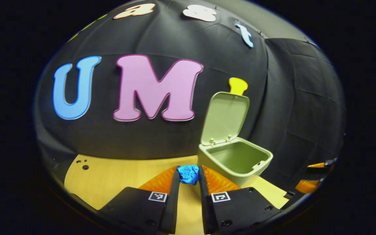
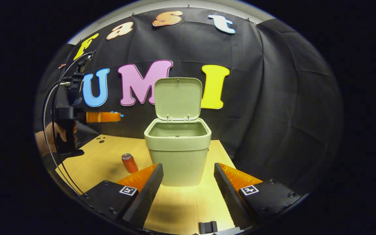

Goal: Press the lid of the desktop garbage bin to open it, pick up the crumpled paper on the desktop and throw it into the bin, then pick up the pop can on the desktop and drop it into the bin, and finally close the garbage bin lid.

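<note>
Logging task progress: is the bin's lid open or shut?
Open: the lid stands upright behind the bin, whose interior looks empty.

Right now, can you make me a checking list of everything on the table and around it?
Surface: wooden table, lit, small holes near its far left corner.
Job's things: bin upright, lid standing open; blue crumpled paper held up off the table; pop can standing left of the bin.
Clutter: small dark clip at the near edge.
Tools: left tool shut on the paper; right tool open, facing the bin.
Cables: black cable looping from the left tool.
Surroundings: black cloth wall.
</note>
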